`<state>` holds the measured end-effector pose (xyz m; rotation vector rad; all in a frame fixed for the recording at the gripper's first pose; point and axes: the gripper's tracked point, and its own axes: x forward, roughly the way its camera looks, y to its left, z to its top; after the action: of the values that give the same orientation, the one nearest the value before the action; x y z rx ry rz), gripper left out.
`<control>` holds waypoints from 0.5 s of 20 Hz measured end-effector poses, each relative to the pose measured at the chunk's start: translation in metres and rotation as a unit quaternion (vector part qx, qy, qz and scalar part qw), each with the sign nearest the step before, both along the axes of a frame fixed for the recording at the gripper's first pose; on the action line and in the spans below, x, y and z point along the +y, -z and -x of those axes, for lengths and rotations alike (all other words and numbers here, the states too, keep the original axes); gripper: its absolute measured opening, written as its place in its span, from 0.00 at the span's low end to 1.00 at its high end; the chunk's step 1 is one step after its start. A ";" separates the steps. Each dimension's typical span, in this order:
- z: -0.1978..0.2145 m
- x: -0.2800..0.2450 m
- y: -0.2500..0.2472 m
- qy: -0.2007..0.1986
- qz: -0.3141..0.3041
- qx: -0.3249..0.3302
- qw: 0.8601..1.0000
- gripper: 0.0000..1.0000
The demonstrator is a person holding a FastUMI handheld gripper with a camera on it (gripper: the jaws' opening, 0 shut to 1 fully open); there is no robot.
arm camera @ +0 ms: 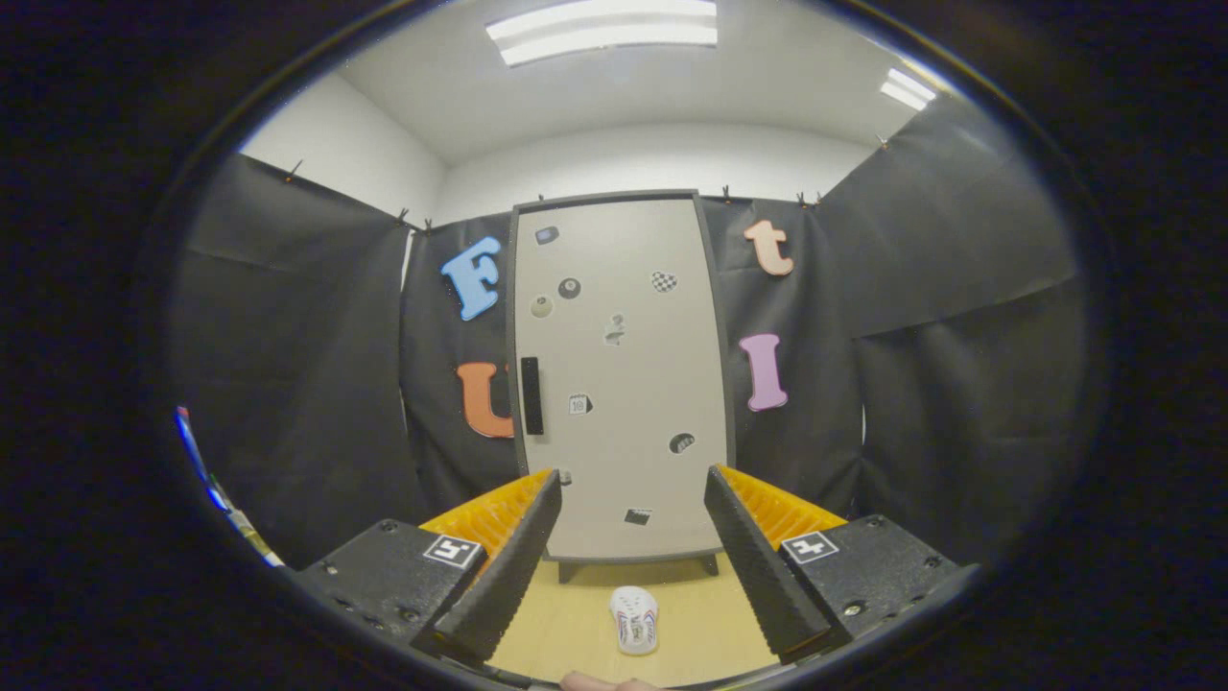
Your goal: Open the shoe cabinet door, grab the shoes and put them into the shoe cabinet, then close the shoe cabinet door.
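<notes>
A: Where do things stand?

B: The shoe cabinet [622,384] fills the centre of the frame, upright against the booth wall, and its door [633,336] is closed. The dark handle [531,395] sits on the door's left edge, about mid-height. One shoe [634,619] lies on the wooden floor [566,624] at lower centre, toe toward the cabinet, apart from its base.

A: And the gripper [633,537]?

B: Spread wide with nothing held. The fingers [513,557] frame the cabinet's lower part, and the shoe lies between them, well below.

A: So the first step is the door?

B: I'd judge so. The gripper should swing toward centre-left and rise to the handle, then narrow around that vertical bar squarely. Since the handle is on the left, the hinge is probably on the right, so pulling in an arc should avoid slipping off.

A: How is it held?

B: Level, facing straight at the door from some way back. Something pale shows at the bottom centre, perhaps a fingertip; I cannot tell.
</notes>
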<state>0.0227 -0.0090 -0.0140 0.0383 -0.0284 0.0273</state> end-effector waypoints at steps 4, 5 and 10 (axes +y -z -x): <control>-0.043 0.017 0.009 -0.018 -0.009 0.008 1.000 0.99; -0.054 0.021 0.011 -0.024 -0.010 0.009 1.000 0.99; -0.130 0.048 0.029 -0.036 0.021 0.023 0.999 0.98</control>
<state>0.1525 0.0392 -0.0426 -0.0019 0.0196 0.0983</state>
